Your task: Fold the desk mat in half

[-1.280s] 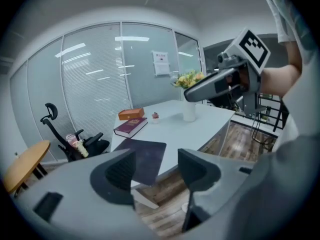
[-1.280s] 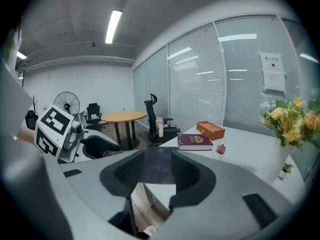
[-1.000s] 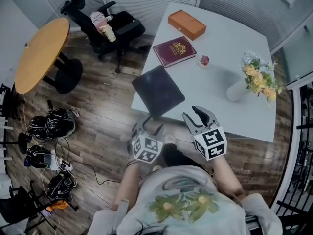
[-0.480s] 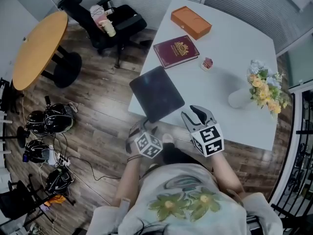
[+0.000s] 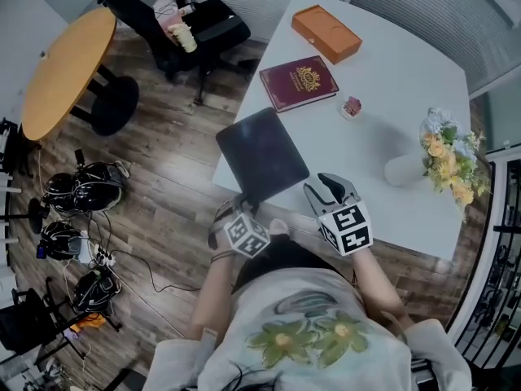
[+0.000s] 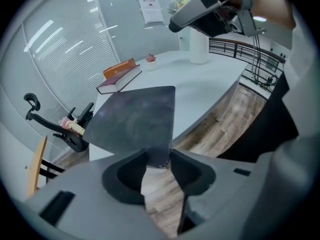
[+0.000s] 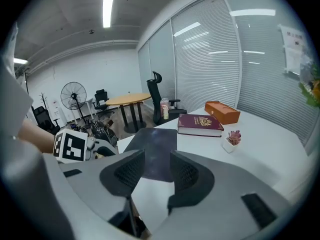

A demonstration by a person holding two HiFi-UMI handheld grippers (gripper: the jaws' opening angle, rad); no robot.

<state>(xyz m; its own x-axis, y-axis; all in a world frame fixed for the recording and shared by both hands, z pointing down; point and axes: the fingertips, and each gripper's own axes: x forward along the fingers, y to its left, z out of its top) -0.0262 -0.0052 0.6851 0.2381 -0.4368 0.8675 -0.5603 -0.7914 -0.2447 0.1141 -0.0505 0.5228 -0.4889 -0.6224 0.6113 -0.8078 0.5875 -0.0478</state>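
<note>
Left gripper (image 6: 159, 159): jaws have just been closing and are partly closed, with a gap between the pads. The near corner of the desk mat (image 6: 135, 119) sits in that gap, not visibly clamped, and wood floor shows below it. In the head view the left gripper (image 5: 242, 208) is at the mat's near corner, just off the table edge. Right gripper (image 7: 157, 166): jaws apart, nothing between them. The mat (image 7: 155, 151) lies beyond its tips, seen through the gap, no contact. In the head view the right gripper (image 5: 330, 187) hovers over the near table edge, just right of the mat. The mat (image 5: 262, 155) is dark, lies flat and unfolded, turned diagonal on the near-left part of the white table (image 5: 391, 80), with its left corner overhanging the edge. Farther out: a maroon book (image 5: 299, 82), an orange box (image 5: 326, 33), a small potted plant (image 5: 352, 107) and a vase of flowers (image 5: 444, 157), all clear of the mat.
</note>
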